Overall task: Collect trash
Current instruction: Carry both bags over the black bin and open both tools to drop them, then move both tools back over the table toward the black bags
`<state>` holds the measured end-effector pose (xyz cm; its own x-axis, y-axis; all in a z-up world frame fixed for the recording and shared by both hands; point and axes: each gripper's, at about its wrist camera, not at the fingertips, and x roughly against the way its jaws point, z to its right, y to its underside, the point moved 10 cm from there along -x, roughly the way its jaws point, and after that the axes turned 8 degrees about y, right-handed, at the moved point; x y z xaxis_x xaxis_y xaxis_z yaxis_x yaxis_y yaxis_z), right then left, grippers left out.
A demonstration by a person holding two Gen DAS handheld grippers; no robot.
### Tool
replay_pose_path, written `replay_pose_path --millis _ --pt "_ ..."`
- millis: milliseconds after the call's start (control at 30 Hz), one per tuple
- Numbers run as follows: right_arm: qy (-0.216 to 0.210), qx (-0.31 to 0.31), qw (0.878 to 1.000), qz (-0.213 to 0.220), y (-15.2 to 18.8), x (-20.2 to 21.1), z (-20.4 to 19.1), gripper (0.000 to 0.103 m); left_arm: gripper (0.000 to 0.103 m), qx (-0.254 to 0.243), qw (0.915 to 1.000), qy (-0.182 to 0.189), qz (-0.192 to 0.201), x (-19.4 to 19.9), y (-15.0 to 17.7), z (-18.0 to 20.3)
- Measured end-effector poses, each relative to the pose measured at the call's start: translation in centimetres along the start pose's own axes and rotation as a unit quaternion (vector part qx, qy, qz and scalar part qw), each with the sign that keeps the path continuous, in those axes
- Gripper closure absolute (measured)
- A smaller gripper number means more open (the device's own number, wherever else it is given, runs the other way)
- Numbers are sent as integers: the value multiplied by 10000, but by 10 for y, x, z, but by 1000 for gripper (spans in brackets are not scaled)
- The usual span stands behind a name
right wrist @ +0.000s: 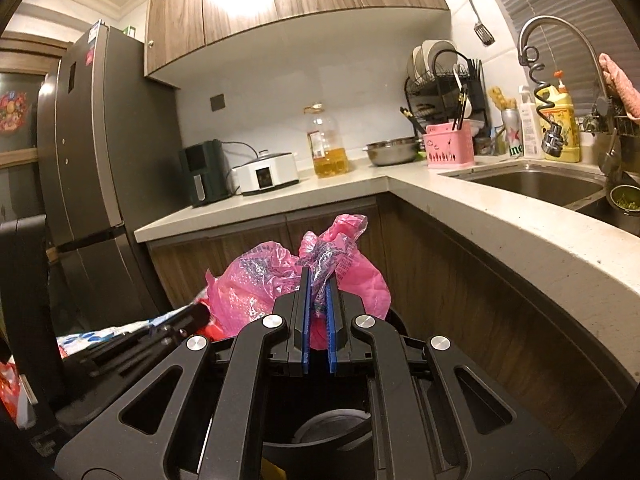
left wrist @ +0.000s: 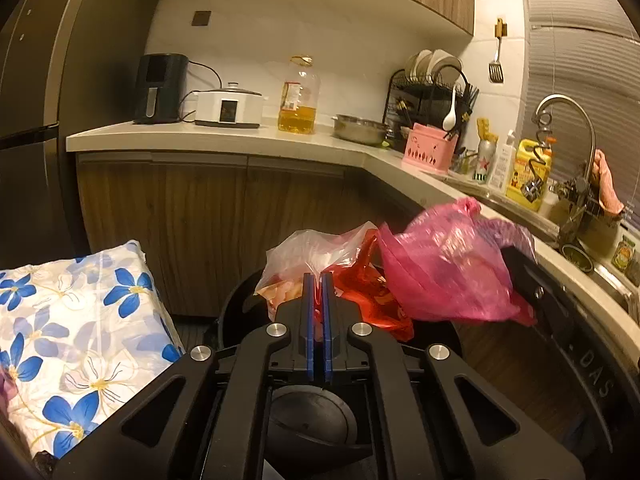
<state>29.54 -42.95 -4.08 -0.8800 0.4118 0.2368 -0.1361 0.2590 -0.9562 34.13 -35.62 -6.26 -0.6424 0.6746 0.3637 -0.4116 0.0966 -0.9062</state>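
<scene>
While your left gripper (left wrist: 317, 280) had its blue fingers (left wrist: 307, 308) pinched on the clear plastic bag (left wrist: 316, 248) over the black bin (left wrist: 236, 312), your right gripper (right wrist: 318, 284) had its fingers clamped on the bunched neck of the pink bag (right wrist: 260, 280). Both bags sat right beside each other, just in front of the bench (right wrist: 500, 232), with a red bag (left wrist: 368, 292) wedged between them.

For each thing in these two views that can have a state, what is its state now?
Left tongs: shut on the clear bag.
Clear bag: pinched at its top, over the black bin.
Right tongs: shut on the pink bag.
Pink bag: crumpled, gripped at its top.
Black bin: open, bags inside.
Oil bottle: upright, under half full.
Lower cabinet doors: closed.
</scene>
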Motion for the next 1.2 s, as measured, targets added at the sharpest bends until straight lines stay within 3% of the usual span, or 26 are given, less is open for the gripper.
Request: replay_pose_path --millis 133,233,300,600,733,800,900,1200 --pt "-15 -12 10000 -23 -1 -5 0 95 91 -40 10000 -67 14 -1 0 -4" --pt "-26 -71 9999 -86 -1 -11 0 91 74 8 9999 -99 56 2 -2 -9" --pt "-19 -69 9999 -131 1 -14 0 85 57 46 9999 -112 108 5 -4 -12" --pt "-65 -113 9997 -216 6 -12 -2 54 19 372 9971 -542 395 33 -11 -44" --pt "-50 -73 9997 -216 9 -4 -6 40 14 289 9945 -872 500 53 -11 -52" --pt "-25 -41 9998 -205 10 1 -8 31 6 207 9929 -1057 514 63 -10 -55" --pt "-1 -42 9998 -194 11 9 -10 22 6 190 9912 -1188 549 77 -7 -60" --pt "128 121 9998 -107 8 35 -22 12 6 151 9865 -1545 522 117 4 -72"
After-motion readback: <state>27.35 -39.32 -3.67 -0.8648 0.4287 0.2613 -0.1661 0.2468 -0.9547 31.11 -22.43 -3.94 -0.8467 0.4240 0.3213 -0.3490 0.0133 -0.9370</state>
